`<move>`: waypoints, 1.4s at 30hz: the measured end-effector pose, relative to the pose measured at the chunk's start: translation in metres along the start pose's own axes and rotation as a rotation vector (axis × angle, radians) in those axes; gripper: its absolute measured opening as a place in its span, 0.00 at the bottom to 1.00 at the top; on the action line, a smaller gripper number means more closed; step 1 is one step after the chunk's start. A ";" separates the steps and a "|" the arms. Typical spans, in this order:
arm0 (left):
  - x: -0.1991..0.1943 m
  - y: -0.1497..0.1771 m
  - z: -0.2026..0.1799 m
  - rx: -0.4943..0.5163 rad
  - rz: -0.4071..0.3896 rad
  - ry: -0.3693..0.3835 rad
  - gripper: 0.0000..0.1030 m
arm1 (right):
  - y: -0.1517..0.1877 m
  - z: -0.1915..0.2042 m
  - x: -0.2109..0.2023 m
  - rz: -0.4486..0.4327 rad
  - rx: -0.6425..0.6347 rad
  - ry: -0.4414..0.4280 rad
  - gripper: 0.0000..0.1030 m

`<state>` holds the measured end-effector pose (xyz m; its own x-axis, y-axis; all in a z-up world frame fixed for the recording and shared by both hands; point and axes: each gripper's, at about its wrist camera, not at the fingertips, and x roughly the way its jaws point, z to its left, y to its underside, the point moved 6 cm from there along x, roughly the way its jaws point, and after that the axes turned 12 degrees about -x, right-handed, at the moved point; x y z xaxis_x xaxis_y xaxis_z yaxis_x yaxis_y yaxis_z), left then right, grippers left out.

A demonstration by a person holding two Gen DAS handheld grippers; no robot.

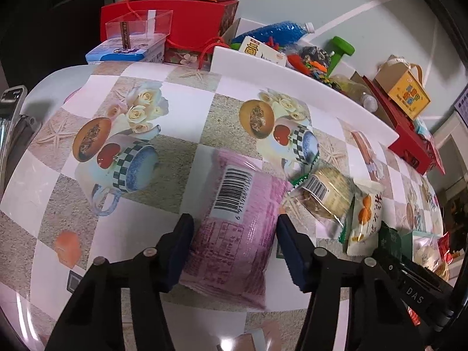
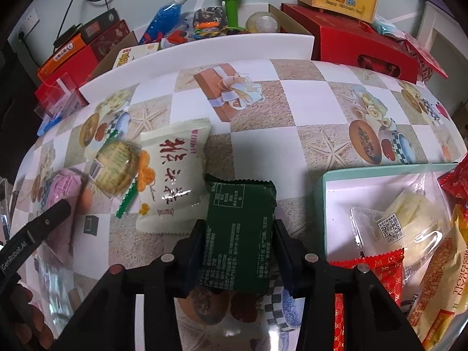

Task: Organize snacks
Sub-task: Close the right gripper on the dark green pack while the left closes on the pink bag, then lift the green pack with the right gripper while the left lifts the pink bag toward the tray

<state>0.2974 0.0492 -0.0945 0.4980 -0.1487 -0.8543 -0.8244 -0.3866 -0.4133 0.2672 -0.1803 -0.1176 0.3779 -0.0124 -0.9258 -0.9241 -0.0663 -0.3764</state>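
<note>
A pink snack packet (image 1: 234, 204) with a barcode lies on the patterned tablecloth, and my left gripper (image 1: 234, 222) is shut on it, one pad against each long side. In the right wrist view my right gripper (image 2: 239, 228) is shut on a dark green packet (image 2: 239, 234), gripping its two sides. Beside that packet lie a white packet with orange fruit print (image 2: 172, 181) and a round biscuit in clear wrap (image 2: 117, 166). To the right stands a mint-green tray (image 2: 324, 204) holding several wrapped snacks.
A white box wall (image 2: 204, 46) runs along the back of the table, with a blue bottle (image 2: 163, 14), a green dumbbell (image 2: 231, 3) and small items behind it. Red gift boxes (image 2: 359, 44) stand at the back right, and more red boxes (image 1: 175, 23) at the back left.
</note>
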 end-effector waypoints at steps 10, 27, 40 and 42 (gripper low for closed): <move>-0.003 0.013 -0.005 0.047 0.051 -0.053 0.47 | 0.011 0.003 -0.003 0.006 -0.023 0.016 0.43; -0.016 0.042 0.000 0.070 0.108 -0.080 0.47 | 0.037 0.011 -0.017 0.020 -0.051 0.005 0.42; -0.014 0.055 -0.012 0.109 0.118 -0.069 0.47 | 0.045 0.009 -0.020 0.015 -0.038 -0.023 0.42; -0.012 0.054 -0.013 0.111 0.118 -0.071 0.47 | 0.044 0.007 -0.020 0.012 -0.035 -0.027 0.43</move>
<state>0.2503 0.0188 -0.1023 0.3786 -0.1210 -0.9176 -0.9028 -0.2667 -0.3374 0.2188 -0.1755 -0.1160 0.3644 0.0132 -0.9312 -0.9259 -0.1016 -0.3638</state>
